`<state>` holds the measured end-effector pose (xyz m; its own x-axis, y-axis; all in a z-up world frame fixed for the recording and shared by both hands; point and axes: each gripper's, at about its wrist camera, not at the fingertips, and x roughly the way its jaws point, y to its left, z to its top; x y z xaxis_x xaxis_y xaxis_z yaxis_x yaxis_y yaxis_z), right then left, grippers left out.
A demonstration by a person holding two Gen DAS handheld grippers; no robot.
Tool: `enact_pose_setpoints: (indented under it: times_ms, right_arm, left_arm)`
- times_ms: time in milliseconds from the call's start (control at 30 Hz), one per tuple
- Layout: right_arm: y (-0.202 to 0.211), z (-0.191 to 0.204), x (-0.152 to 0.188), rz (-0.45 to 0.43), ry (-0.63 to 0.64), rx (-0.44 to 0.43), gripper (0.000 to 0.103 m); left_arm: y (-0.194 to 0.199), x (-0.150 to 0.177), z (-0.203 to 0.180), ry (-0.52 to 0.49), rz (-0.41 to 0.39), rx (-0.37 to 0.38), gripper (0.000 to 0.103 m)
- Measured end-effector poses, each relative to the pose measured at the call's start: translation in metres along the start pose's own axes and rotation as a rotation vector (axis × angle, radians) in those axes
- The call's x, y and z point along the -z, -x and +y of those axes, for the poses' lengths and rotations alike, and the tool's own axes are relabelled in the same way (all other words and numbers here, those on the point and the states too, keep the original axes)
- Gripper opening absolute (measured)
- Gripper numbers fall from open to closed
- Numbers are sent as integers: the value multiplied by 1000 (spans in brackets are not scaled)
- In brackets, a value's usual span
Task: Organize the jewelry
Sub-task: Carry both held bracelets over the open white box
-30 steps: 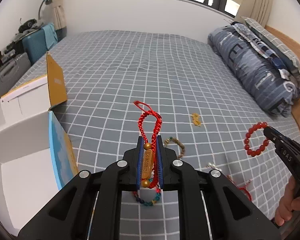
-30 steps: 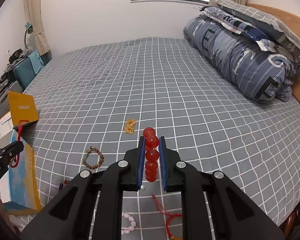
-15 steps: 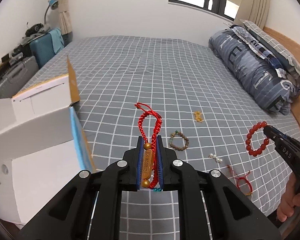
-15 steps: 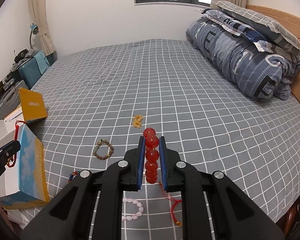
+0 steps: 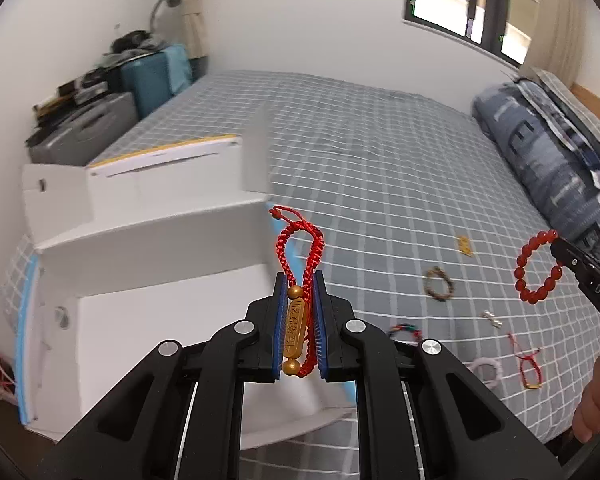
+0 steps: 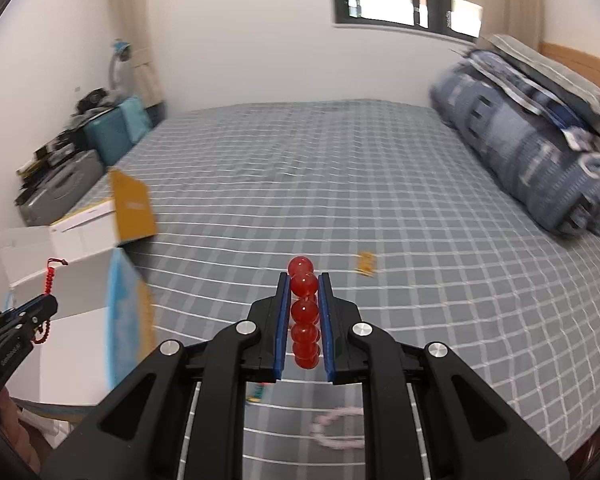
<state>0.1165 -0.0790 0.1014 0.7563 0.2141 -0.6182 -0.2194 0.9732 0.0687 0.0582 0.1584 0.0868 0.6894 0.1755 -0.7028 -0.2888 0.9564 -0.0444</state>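
My left hand-held gripper (image 5: 299, 320) stays clenched on the red cord bracelet (image 5: 300, 264) with its gold bar charm, and it has swung toward nine o'clock: the open white box (image 5: 148, 264), a second ago off at the frame's edge, now sits under and just behind the fingertips. My right hand-held gripper (image 6: 305, 320) keeps its grasp on the red bead bracelet (image 6: 304, 312), carried the same way, so the box has come further into its view. On the bed (image 5: 380, 184), the brown bead bracelet (image 5: 439, 289), gold charm (image 5: 465, 245) and pink bracelet (image 5: 487, 370) lie where they were.
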Motion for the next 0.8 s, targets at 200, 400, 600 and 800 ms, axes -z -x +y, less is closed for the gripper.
enact_pose_setpoints:
  times_ms: [200,400,600,800]
  right_arm:
    - [-4,72,-3,-10,61,-103,13]
    - [-12,147,2,-1,136,-210,13]
    - [-21,209,10,24,188,-307,13]
    - [-47,257,27,88,271,-341,13]
  left_arm:
    - [11,1,73,89,-1,-75,12]
    - [12,16,132,152,17,-151,12]
    - [2,34,175,190,73,-207,12]
    - [-11,42,206,209,116,-233,12]
